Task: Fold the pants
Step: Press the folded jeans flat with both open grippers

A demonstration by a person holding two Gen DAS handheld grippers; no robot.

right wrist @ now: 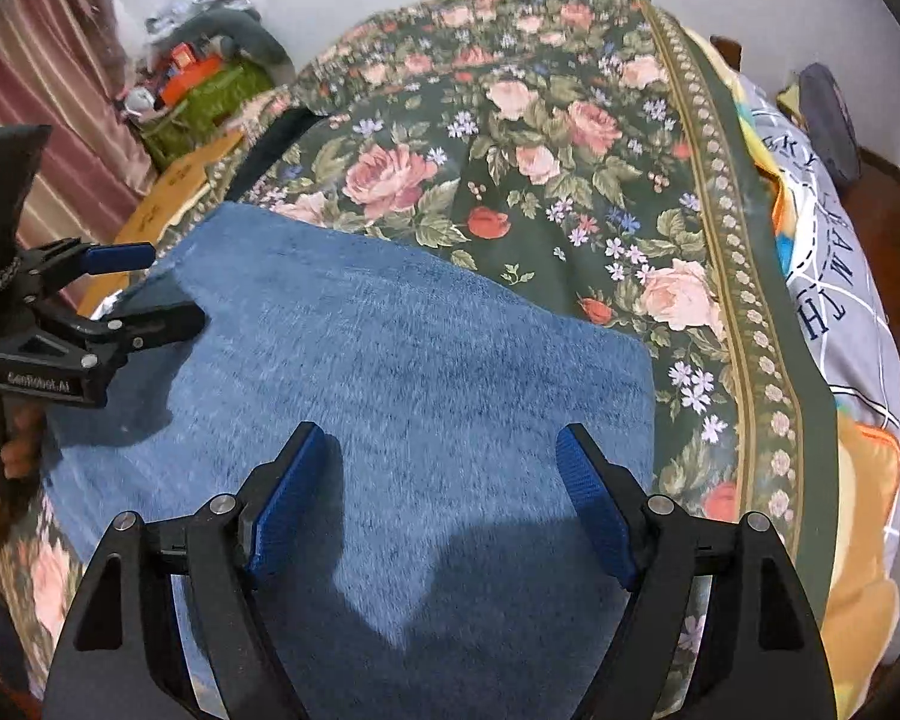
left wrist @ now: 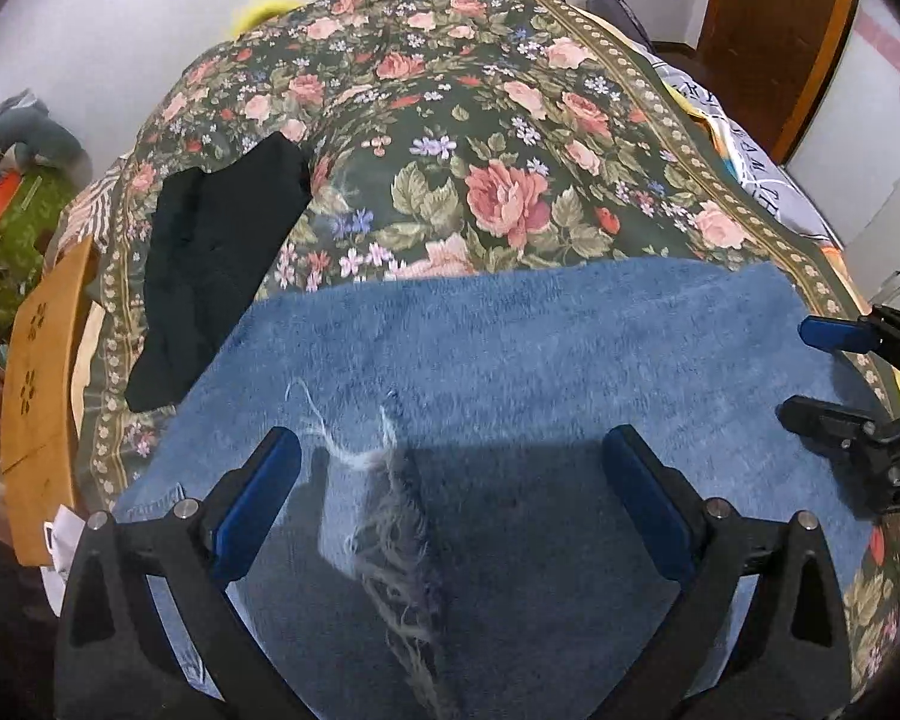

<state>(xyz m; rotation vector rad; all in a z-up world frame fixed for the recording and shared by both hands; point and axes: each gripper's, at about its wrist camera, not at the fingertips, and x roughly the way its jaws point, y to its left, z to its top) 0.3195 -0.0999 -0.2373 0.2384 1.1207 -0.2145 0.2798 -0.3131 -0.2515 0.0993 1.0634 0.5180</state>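
From my left wrist camera, the left gripper (left wrist: 450,480) fills the bottom of the view with its blue-padded fingers spread wide, holding nothing. Between them, at 6 o'clock, lies the blue denim pants (left wrist: 510,348), folded into a broad slab on a floral bedspread (left wrist: 450,120). A frayed rip (left wrist: 390,516) with white threads sits directly under the open jaws. The denim's long axis runs from 9 o'clock to 3 o'clock, with its far edge straight across the middle. A black garment (left wrist: 222,264) lies at 10 o'clock, just beside the denim's left corner. The right gripper (left wrist: 828,372) pokes in at 3 o'clock, jaws apart, over the denim's right edge.

From my right wrist camera, the right gripper (right wrist: 444,492) is also spread and empty, hovering above the denim (right wrist: 390,360), which stretches from 6 o'clock up toward 10 o'clock. The left gripper (right wrist: 162,288) enters at 9 o'clock, open, over the far left corner.

I judge both tongs sit equally near; each covers one short end, ready for a fold across the long axis.
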